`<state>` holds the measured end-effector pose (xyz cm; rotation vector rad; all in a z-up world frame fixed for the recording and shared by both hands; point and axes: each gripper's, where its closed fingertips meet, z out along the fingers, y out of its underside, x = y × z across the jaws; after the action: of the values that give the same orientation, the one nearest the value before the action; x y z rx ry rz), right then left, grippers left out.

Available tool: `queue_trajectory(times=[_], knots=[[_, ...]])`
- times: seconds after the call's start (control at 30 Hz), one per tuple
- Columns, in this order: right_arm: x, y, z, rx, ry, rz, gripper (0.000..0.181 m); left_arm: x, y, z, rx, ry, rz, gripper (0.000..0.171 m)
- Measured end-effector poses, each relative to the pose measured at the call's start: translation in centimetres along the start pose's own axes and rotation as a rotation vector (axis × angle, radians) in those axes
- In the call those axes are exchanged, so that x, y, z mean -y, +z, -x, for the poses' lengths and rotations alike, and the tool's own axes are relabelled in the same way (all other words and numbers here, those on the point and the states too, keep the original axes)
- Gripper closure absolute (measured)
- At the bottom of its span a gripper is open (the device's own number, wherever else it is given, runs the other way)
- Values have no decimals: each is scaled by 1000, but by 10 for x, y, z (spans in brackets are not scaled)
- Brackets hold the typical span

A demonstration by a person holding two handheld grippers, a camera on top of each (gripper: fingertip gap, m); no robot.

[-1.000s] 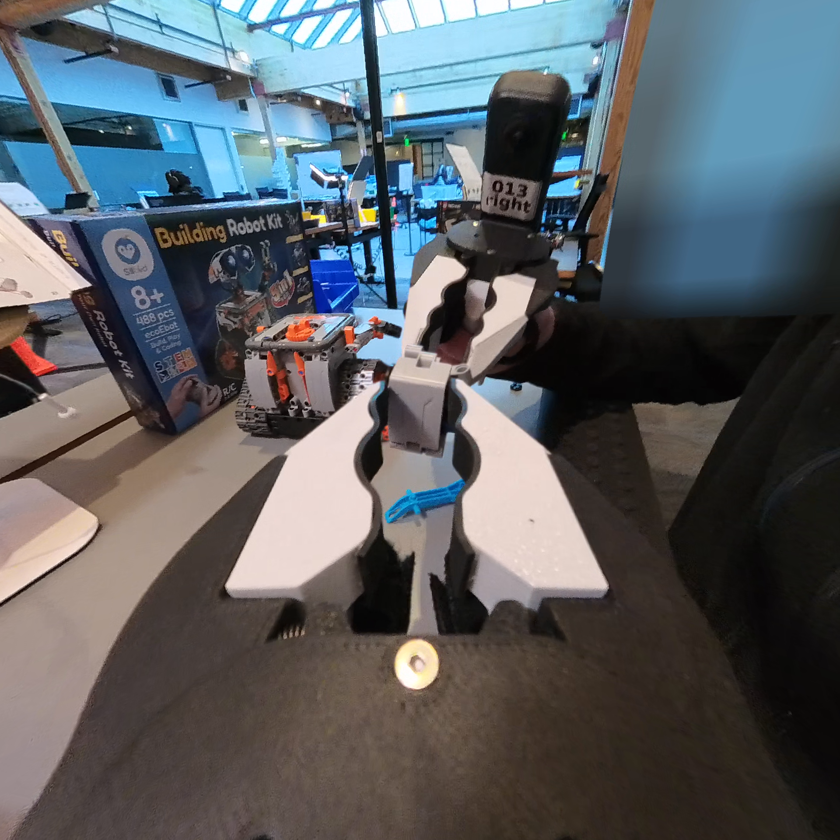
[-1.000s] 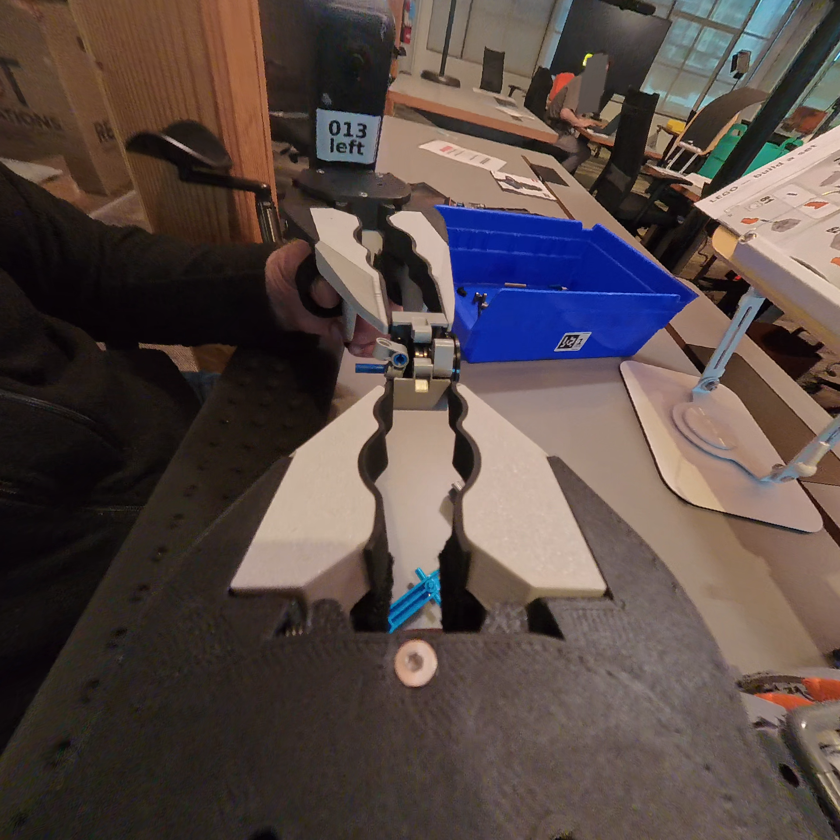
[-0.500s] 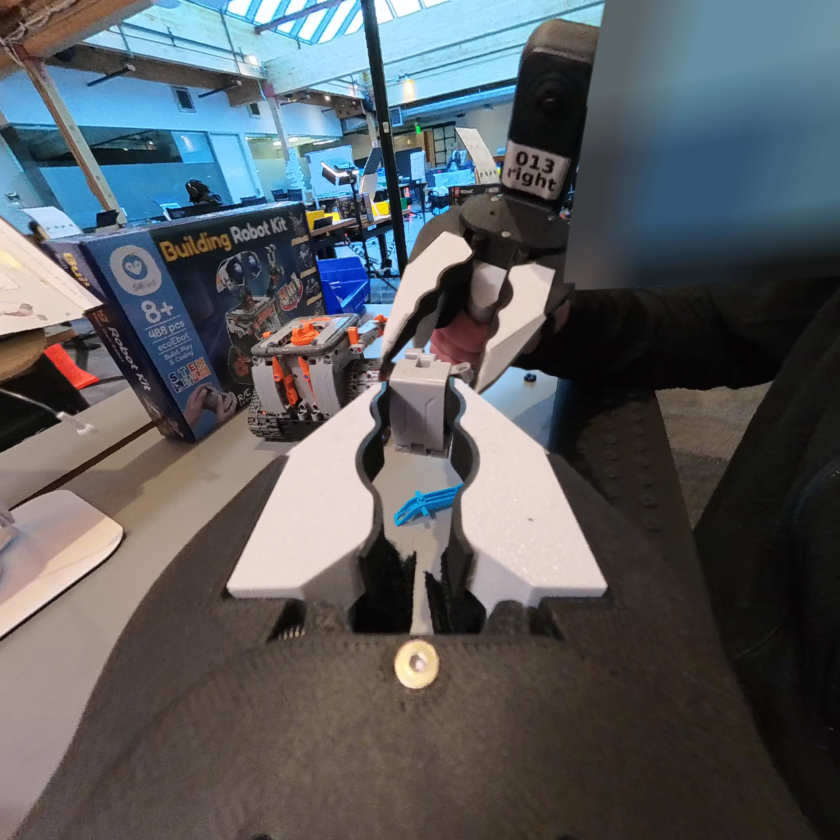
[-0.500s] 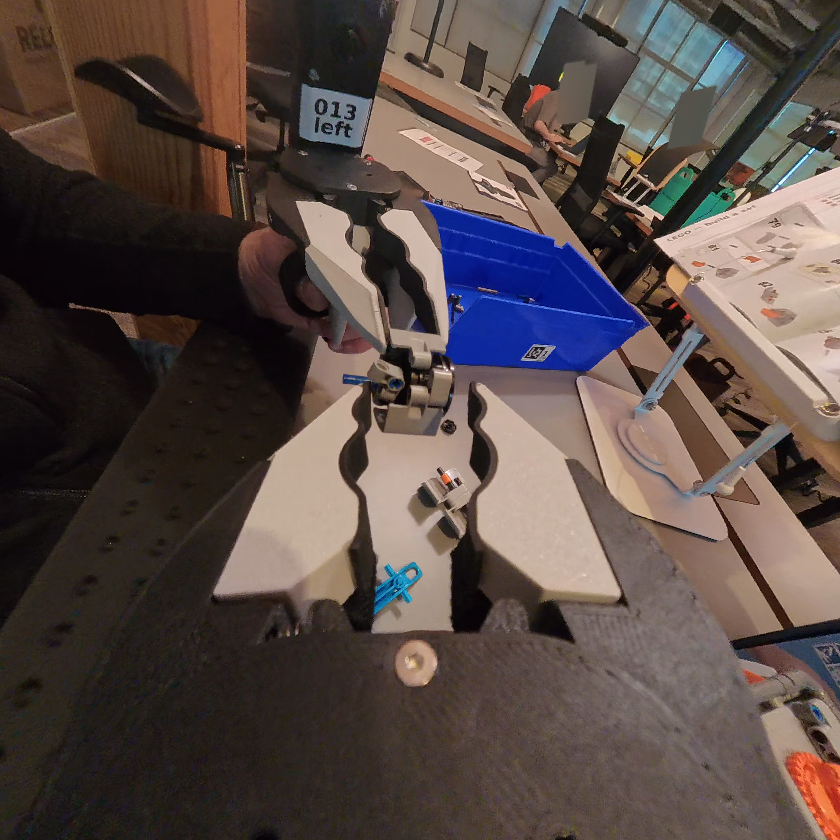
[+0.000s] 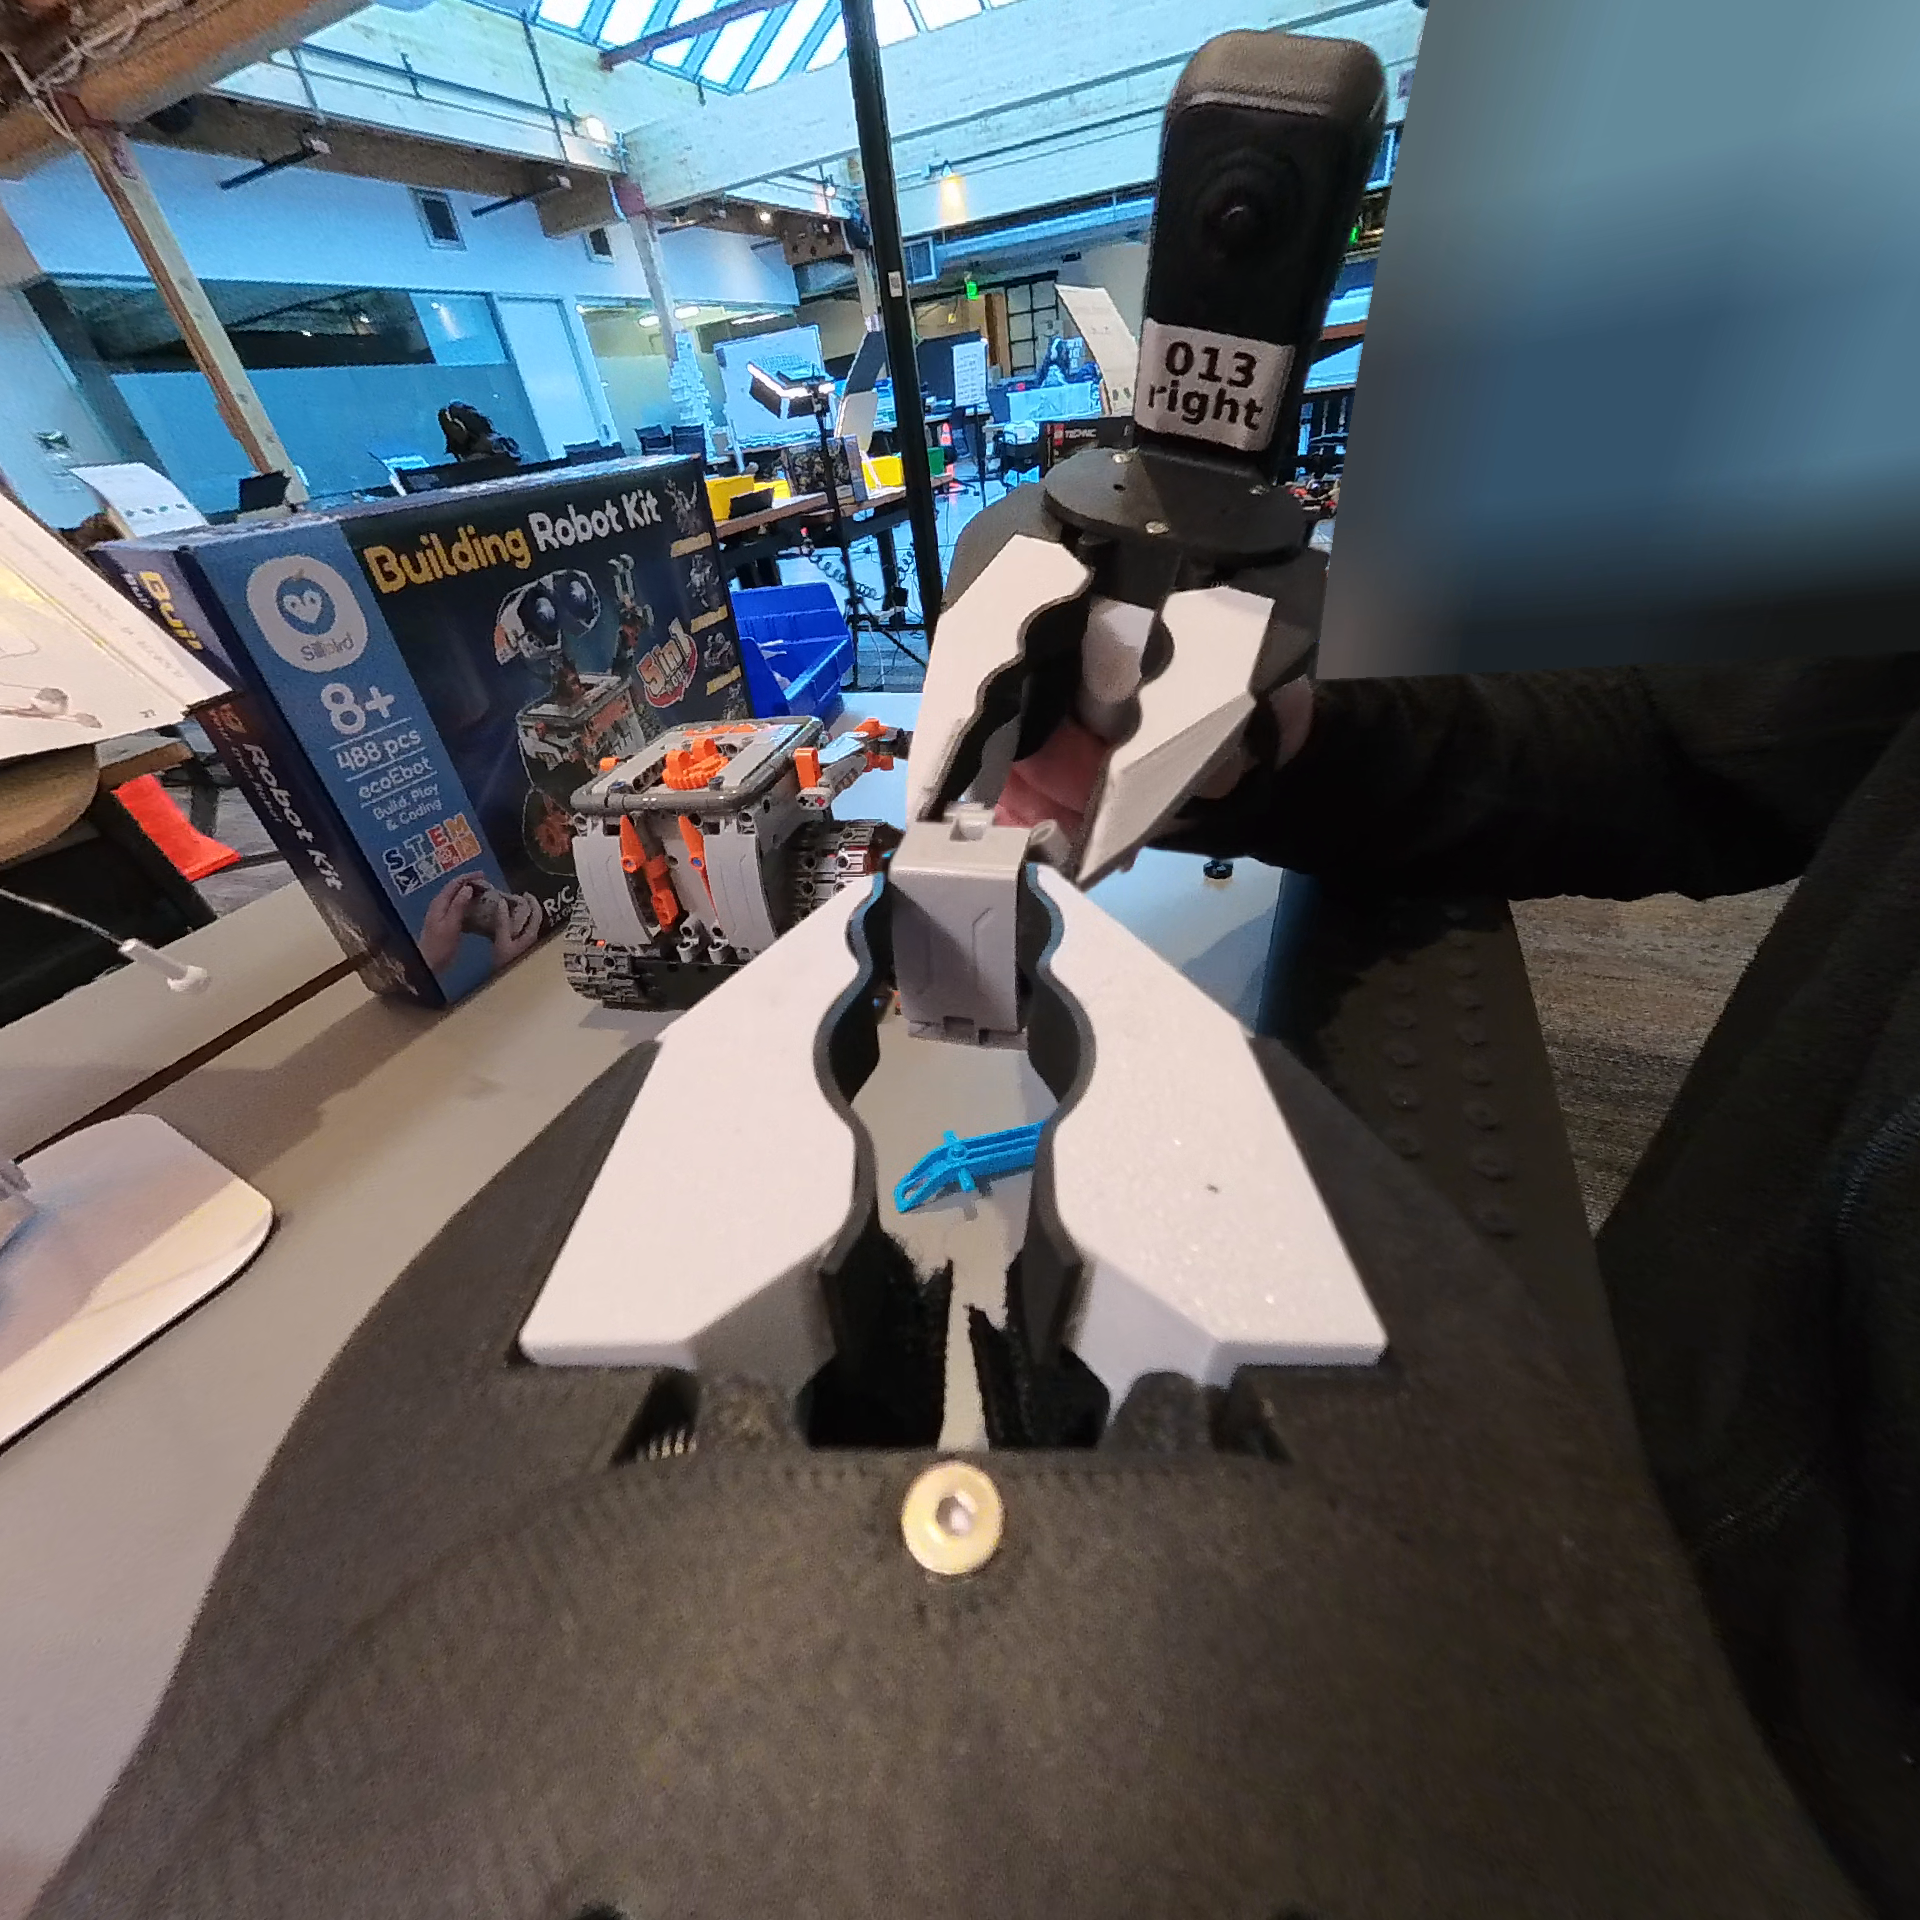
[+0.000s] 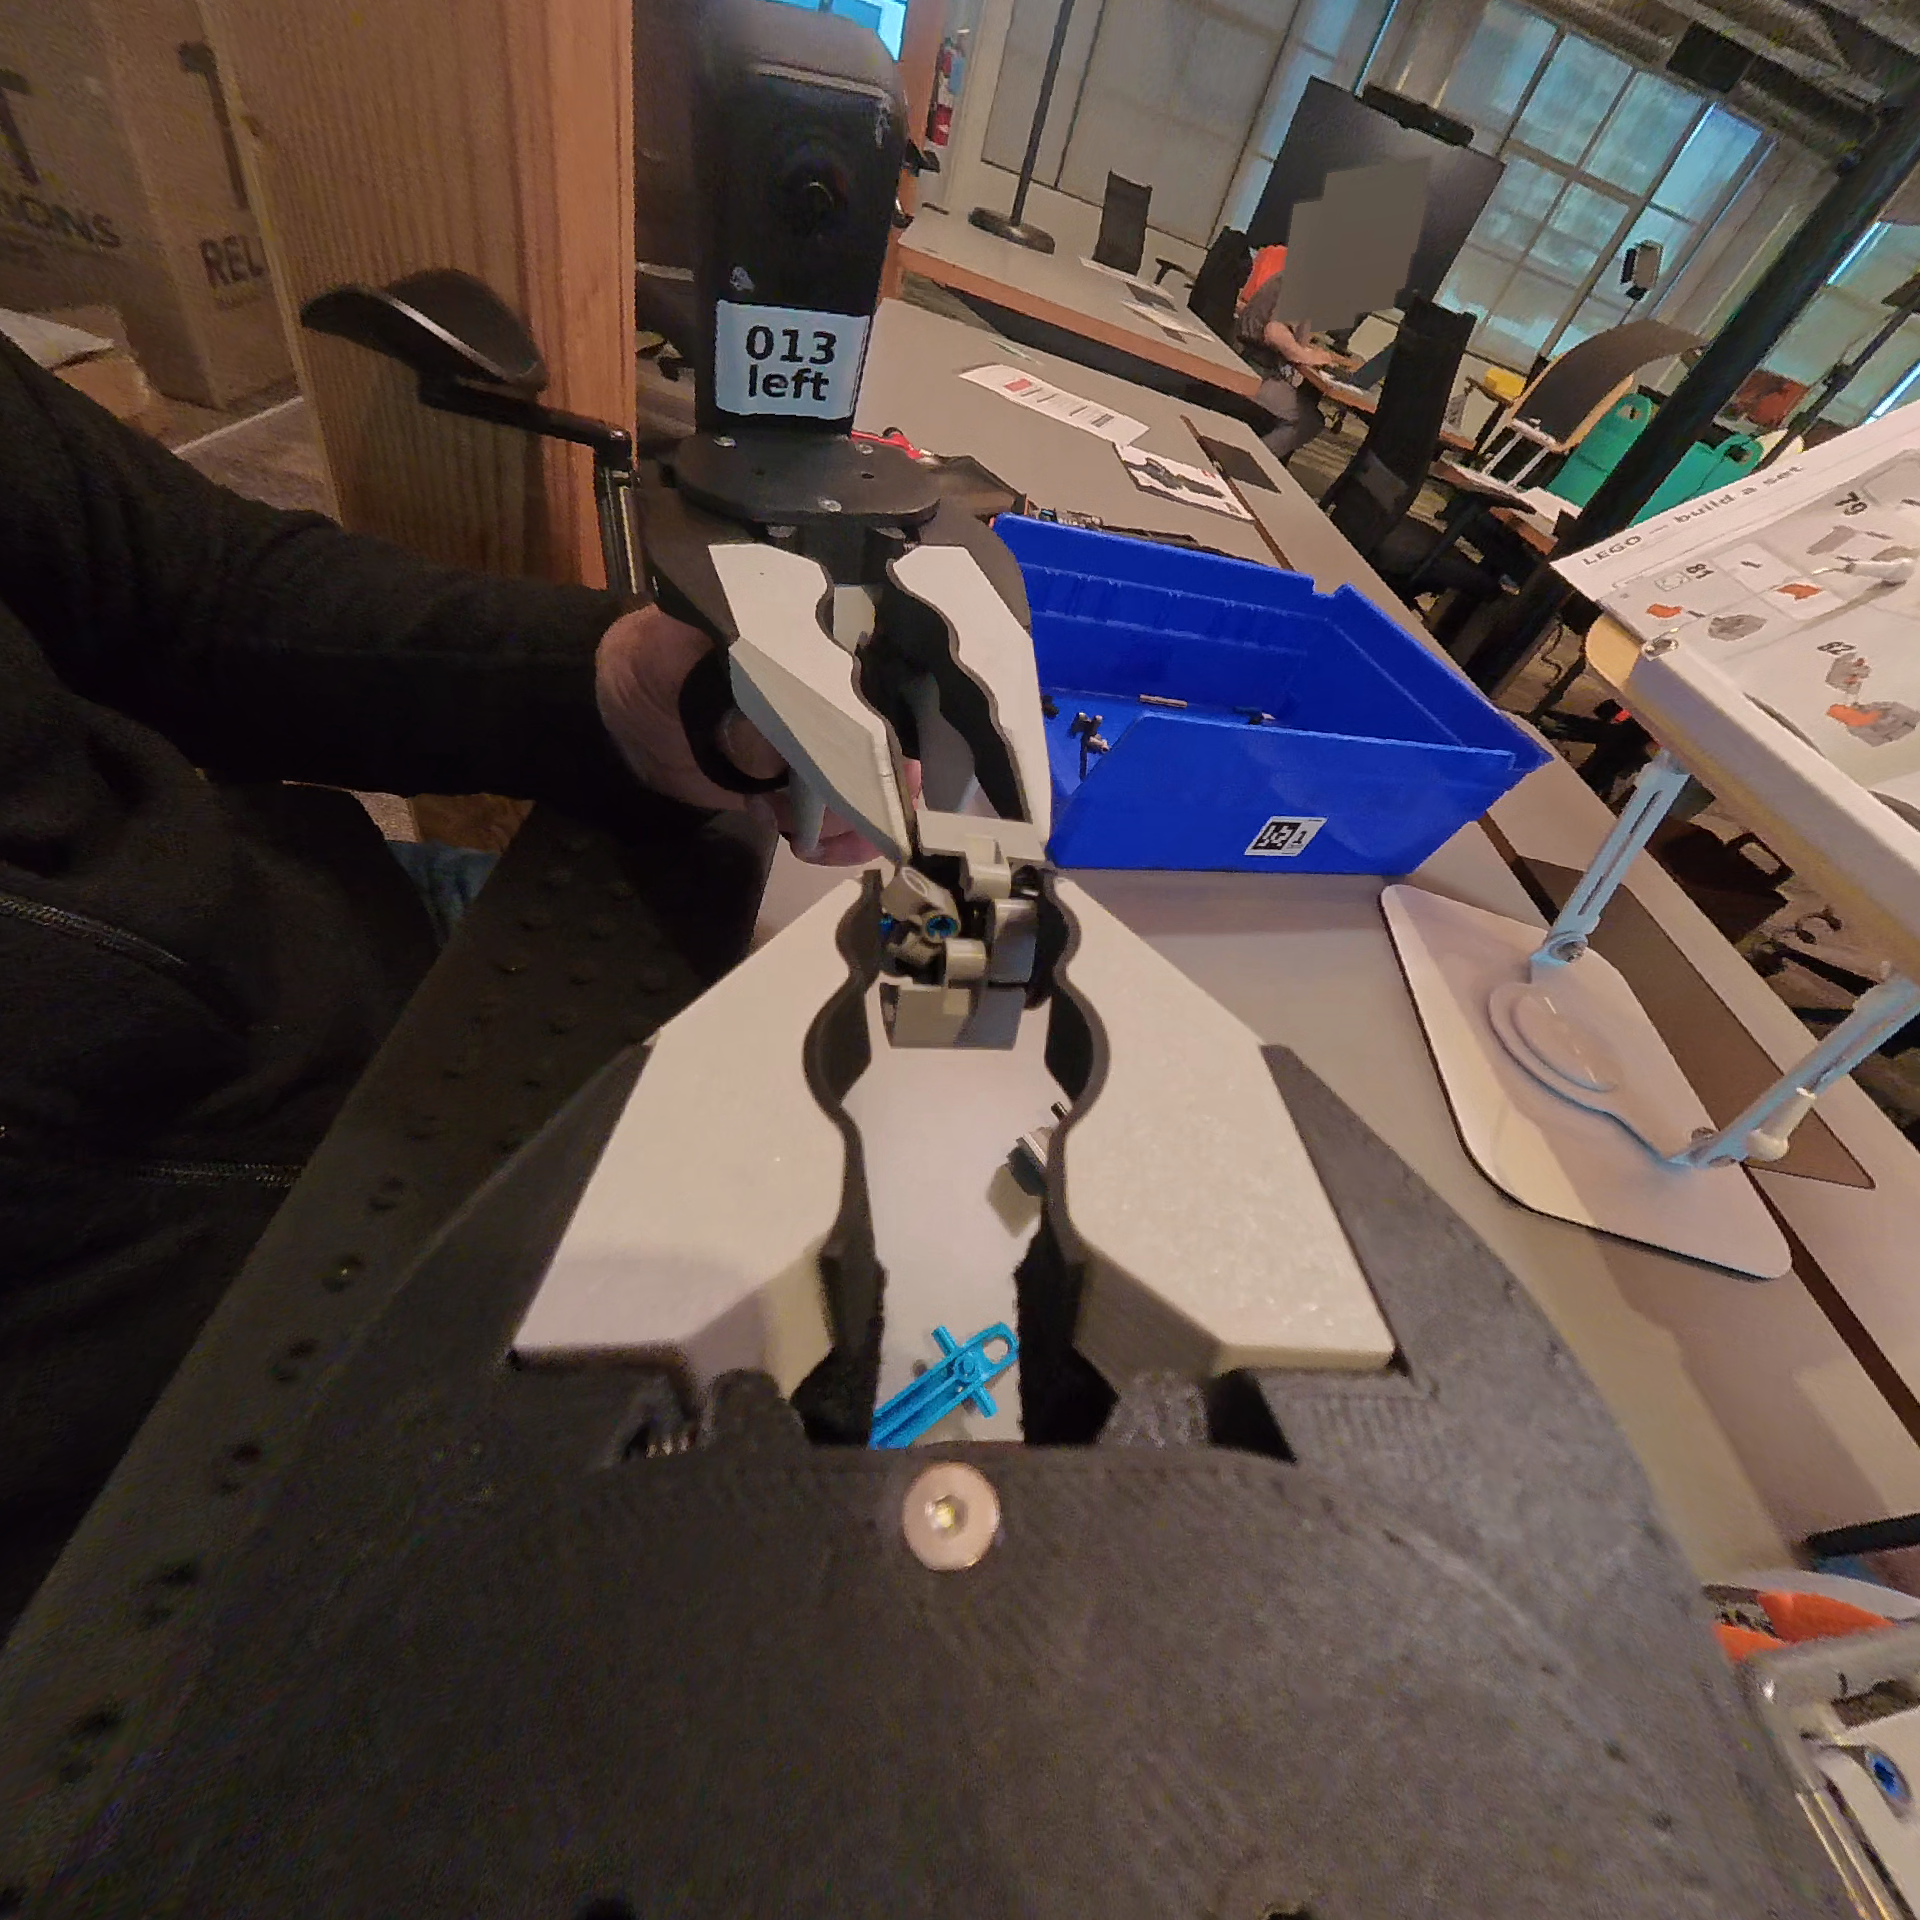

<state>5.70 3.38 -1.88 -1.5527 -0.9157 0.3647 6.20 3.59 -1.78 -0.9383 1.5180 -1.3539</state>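
Left wrist view: left tool (image 5: 961, 914) clamped on grey brick assembly (image 5: 956, 940), held above table (image 5: 416, 1122). Right tool (image 5: 1023, 831), jaws spread, tips beside the assembly's top at 12 o'clock. Blue piece (image 5: 966, 1158) lay beneath; tracked model (image 5: 707, 852) at 10 o'clock.

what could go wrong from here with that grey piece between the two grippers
1. The left gripper pinches the grey brick assembly only at its fingertips. A push from the right gripper, whose fingers flank it, could twist it loose.
2. If it slipped, it would probably drop onto the table near the blue piece and the small loose part, and might knock them away.
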Motion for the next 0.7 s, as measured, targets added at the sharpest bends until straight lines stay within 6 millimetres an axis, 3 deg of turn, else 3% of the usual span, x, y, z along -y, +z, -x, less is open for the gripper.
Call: queue_trajectory(times=[0.1, 0.3, 0.5, 0.7], knots=[[3, -3, 1, 21, 26, -22, 168, -2, 2, -4, -13, 2, 6, 150], [4, -3, 0, 39, 86, -44, 168, 0, 1, -3, 2, 11, -1, 150], [5, -7, -6, 52, 131, -51, 154, 4, 0, 1, 3, -36, -32, 150], [6, -7, -4, 36, 110, -54, 164, 5, 1, -1, 6, -18, -29, 150]])
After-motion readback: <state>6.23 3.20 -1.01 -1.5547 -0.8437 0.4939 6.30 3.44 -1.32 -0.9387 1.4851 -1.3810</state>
